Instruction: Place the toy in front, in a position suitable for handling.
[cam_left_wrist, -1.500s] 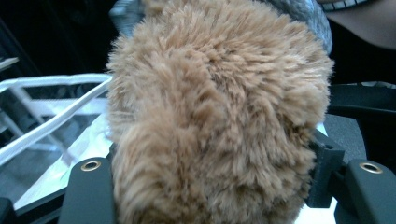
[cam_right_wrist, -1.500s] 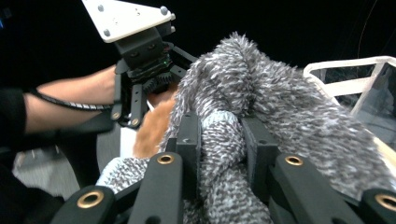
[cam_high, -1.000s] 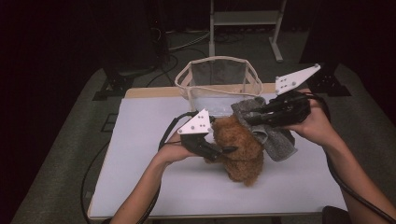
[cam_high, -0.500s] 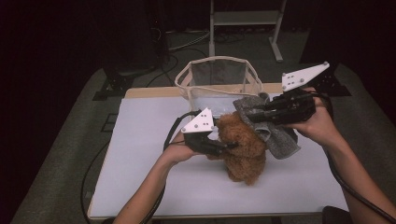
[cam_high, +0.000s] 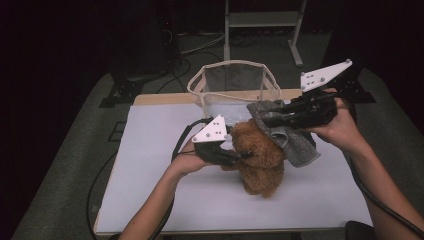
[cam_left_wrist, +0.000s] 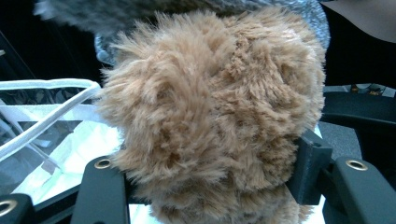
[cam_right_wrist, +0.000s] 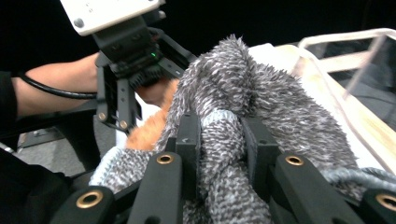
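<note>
- No text, label, brand, number or sign can be read in any of the views.
</note>
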